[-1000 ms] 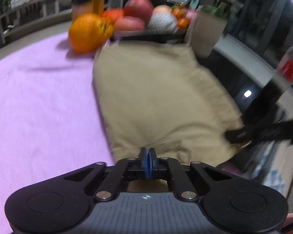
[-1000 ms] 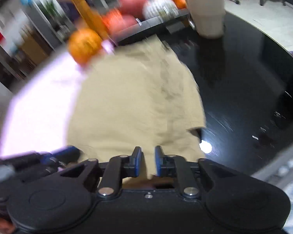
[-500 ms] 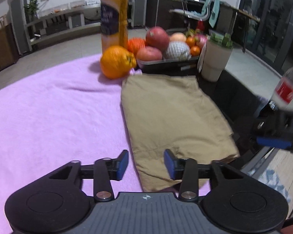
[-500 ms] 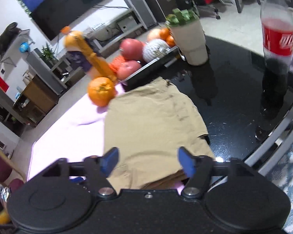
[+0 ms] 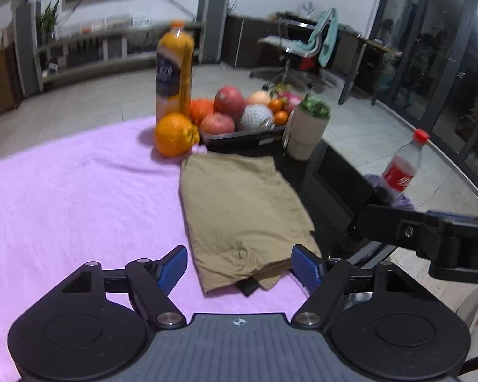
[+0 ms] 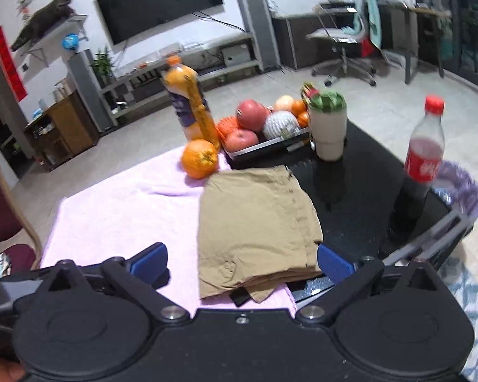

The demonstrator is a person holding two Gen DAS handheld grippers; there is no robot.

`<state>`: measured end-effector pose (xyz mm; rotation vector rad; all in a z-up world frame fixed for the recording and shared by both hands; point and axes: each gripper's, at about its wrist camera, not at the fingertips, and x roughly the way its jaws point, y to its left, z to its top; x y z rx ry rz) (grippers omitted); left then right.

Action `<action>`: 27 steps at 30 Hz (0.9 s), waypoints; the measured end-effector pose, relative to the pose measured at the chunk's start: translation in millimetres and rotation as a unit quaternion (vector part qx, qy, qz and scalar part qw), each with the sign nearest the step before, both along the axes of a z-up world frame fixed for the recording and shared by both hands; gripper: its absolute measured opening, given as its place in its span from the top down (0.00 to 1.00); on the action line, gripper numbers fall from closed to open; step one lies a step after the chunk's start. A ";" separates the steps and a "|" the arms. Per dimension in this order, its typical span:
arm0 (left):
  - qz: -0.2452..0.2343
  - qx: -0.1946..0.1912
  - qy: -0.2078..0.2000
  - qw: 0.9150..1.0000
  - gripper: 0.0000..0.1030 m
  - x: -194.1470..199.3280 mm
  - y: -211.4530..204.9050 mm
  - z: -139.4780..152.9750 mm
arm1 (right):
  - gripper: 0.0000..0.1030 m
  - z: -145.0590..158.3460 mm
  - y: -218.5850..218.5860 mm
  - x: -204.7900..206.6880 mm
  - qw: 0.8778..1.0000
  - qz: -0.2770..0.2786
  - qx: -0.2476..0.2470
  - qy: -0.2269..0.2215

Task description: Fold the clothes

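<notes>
On fuzzy pink cloth [image 5: 79,197], folded khaki garment [image 5: 239,210]

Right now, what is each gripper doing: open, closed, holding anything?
Left gripper: open, holding nothing, above the folded khaki garment.
Right gripper: open, holding nothing.

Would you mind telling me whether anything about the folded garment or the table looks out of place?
The folded tan garment lies half on the pink cloth and half on the bare black table. A dark tab sticks out from under its near edge, where the layers are uneven. Both grippers are open and clear of it.
</notes>
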<state>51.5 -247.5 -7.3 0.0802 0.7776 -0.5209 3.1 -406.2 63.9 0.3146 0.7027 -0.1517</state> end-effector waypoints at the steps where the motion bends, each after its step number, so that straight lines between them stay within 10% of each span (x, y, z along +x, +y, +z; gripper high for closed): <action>1: -0.001 -0.001 -0.006 1.000 0.23 -2.8 0.7 2.9 | 0.00 7.0 2.2 -1.9 1.000 0.003 -0.010 -0.002; 27: 0.009 0.041 0.035 0.999 0.16 -11.4 0.0 -37.4 | 0.00 -28.0 7.0 -4.4 0.995 -0.006 -0.068 0.079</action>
